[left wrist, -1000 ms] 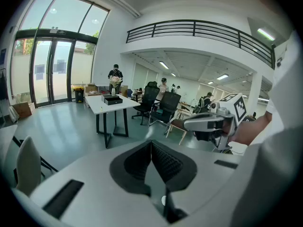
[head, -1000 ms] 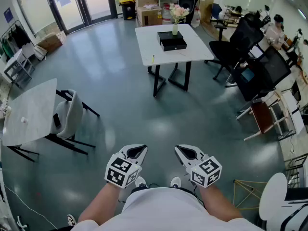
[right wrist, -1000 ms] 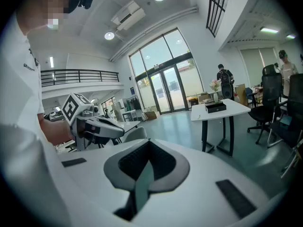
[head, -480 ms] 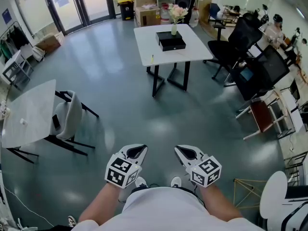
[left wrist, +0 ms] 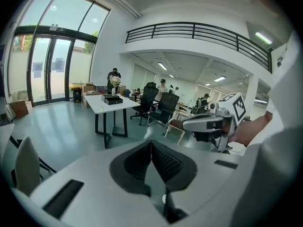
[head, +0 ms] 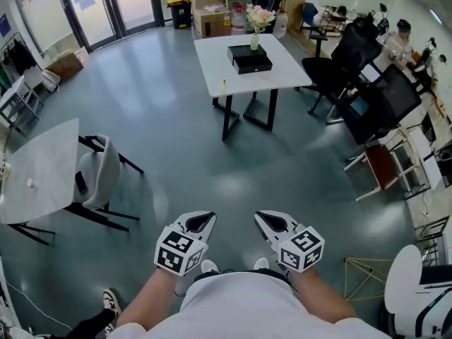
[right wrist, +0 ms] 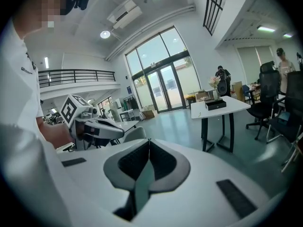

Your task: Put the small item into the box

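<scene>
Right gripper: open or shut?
Shut. In the right gripper view, the right gripper has both jaws pressed together along one line, with nothing between them.

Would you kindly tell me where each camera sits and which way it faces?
Head view: on the person's head, facing steeply down and forward; forearms, left gripper and right gripper below, white rectangular table with flat black box ahead.
Left gripper view: on the left gripper, along its shut jaws; right gripper at right.
Right gripper view: on the right gripper, along its shut jaws; left gripper at left.
Shared: every view shows that table.
</scene>
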Motion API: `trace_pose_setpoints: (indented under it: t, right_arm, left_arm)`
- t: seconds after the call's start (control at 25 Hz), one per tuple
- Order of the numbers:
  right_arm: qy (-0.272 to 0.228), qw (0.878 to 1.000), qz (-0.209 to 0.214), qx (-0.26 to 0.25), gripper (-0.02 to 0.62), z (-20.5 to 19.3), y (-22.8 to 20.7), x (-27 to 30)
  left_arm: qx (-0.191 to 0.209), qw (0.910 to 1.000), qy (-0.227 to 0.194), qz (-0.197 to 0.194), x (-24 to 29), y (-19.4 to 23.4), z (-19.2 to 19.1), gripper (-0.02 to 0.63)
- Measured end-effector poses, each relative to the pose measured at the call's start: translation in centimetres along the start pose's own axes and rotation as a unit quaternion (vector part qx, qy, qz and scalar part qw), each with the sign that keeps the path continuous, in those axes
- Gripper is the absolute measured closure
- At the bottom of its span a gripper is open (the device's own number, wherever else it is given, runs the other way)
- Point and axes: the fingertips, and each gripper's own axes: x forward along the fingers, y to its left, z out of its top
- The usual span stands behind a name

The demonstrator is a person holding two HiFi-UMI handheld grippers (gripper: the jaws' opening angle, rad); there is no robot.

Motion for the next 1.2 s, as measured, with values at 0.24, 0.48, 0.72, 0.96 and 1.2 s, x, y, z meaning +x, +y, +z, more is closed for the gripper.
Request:
trace_pose_setpoints:
  t: [0.24,0.48,0.72,0.96,1.2]
  right_arm:
    - [-0.005,1.000,-0.015,-0.003,0.578,-0.2,2.2,2.4]
    - [0.003,1.000,-0.014,-0.004,0.578,-0.2,5.0,5.2]
    - [0.014,1.000,-0.016,-0.008,0.578,0.6,3.7,7.0]
    - [0.015,1.000,0.000,-0.010,0.578,2.0,0.5,9.5]
    - [0.007,0.999,0.027,-0.020,0.578,5.6,-4.8,12.4]
  left_arm:
    - [-0.002,1.0000,0.005,-0.008,-2.2,2.6,-1.8,0.589]
    - [-0.016,0.9998,0.015,-0.002,-4.4,6.3,-3.3,0.589]
    - [-0.031,0.9995,0.006,-0.004,-3.3,8.4,-2.6,0.589]
    - [-0.027,0.9995,0.013,0.003,-0.6,10.2,-0.9,0.589]
    - [-0.024,0.9992,0.013,0.028,4.0,13.4,3.8,0.589]
